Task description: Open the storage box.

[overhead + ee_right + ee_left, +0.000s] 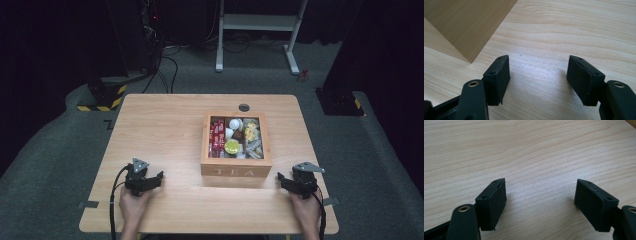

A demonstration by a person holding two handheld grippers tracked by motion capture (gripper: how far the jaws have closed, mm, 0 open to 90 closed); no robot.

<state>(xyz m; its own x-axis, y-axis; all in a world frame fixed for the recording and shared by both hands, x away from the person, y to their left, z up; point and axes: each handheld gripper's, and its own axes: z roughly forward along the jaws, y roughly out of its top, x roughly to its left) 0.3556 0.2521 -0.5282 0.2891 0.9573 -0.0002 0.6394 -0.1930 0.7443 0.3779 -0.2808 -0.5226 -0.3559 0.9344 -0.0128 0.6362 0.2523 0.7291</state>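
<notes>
A wooden box [236, 171] marked TEA stands open on the table [165, 130], right of the middle. It holds red packets, white and yellow pods and several wrapped sachets. My left gripper [156, 178] rests near the front left of the table, a short way left of the box, held by a hand. Its jaws stand wide apart over bare wood [539, 192], with nothing between them. My right gripper [283, 180] sits just off the box's front right corner, open and empty [539, 72]. A corner of the box's side [471, 22] fills the upper left of the right gripper view.
A round cable hole [244, 107] lies in the tabletop behind the box. Beyond the table are a white desk frame [260, 30], cables and a dark stand with yellow-black tape [102, 97] on grey carpet.
</notes>
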